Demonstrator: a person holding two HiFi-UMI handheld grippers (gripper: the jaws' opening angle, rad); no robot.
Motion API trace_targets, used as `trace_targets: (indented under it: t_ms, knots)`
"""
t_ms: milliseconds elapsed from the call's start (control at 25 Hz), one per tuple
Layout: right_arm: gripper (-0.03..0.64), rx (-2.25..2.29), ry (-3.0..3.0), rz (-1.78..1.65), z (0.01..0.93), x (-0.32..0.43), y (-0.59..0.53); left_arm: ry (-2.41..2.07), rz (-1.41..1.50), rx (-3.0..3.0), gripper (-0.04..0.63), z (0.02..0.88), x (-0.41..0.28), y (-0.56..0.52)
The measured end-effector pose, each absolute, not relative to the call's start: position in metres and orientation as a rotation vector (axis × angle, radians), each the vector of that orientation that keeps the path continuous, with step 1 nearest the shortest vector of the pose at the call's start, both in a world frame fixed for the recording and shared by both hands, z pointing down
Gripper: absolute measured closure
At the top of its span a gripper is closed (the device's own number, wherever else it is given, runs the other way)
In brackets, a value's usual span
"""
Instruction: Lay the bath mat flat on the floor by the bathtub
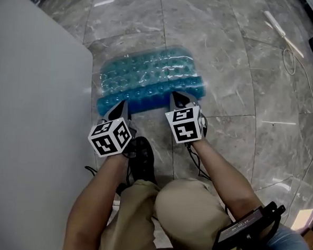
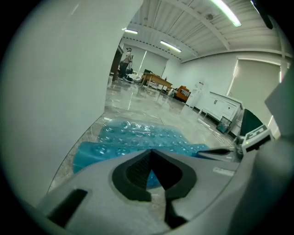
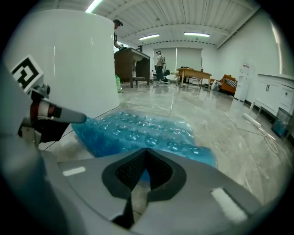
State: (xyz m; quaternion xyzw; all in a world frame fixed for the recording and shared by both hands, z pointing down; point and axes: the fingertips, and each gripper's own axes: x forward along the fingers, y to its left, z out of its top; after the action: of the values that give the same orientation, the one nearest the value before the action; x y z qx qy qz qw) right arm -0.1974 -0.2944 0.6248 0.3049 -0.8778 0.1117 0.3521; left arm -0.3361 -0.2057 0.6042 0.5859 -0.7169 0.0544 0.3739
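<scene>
**A:** Any sign of the bath mat [image 1: 149, 76]?

**B:** Down on the marble floor [image 1: 229, 63], just beside the white bathtub [image 1: 30, 114], stretching away from the tub wall to the right. Clear blue, bubbled all over. Not fully flat: edged along the near side by a darker band, apparently doubled over.

**A:** And the left gripper [image 1: 121, 106]?

**B:** Closed right up, tip to tip. Sitting at the near left corner of the mat, close to the tub. Same story in the left gripper view: shut tips, with blue mat [image 2: 138, 137] and a sliver of floor glimpsed through the gap behind the pads. Nothing visibly clamped. Cannot tell whether touching the mat or just above it.

**A:** Right gripper [image 1: 176, 96]?

**B:** Also shut tight, tip to tip. Placed over the dark near band, right of the middle, well apart from the left one. Seen in the right gripper view with blue [image 3: 138, 128] spread out beyond the tips and no fold caught between the pads.

**A:** Anything else nearby?

**B:** A marker cube [image 1: 110, 137] behind each set of jaws, a bent knee [image 1: 185, 213] in tan cloth, and a black shoe [image 1: 142, 160] planted just short of the mat.
</scene>
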Motion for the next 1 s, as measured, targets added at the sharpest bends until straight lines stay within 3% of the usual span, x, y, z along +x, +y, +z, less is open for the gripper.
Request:
trace_targets:
  t_ms: [280,520,840,1000]
  knots:
    - [0.611,0.718,-2.248,0.310,0.639,-0.180,-0.264,-1.826,0.229,1.514,0.588,0.625,-0.335,-0.223]
    - [0.610,0.732,-2.359,0.350,0.583,-0.202,-0.283,-1.775,0.338,1.548,0.589,0.626,-0.323,-0.211]
    - [0.611,0.755,-2.191,0.284,0.636,-0.188,-0.294,-1.576,0.466,1.614,0.588,0.641,-0.282,-0.156]
    - [0.611,0.743,-2.241,0.291,0.645,-0.190,-0.276,-1.691,0.329,1.532,0.588,0.620,-0.295,-0.128]
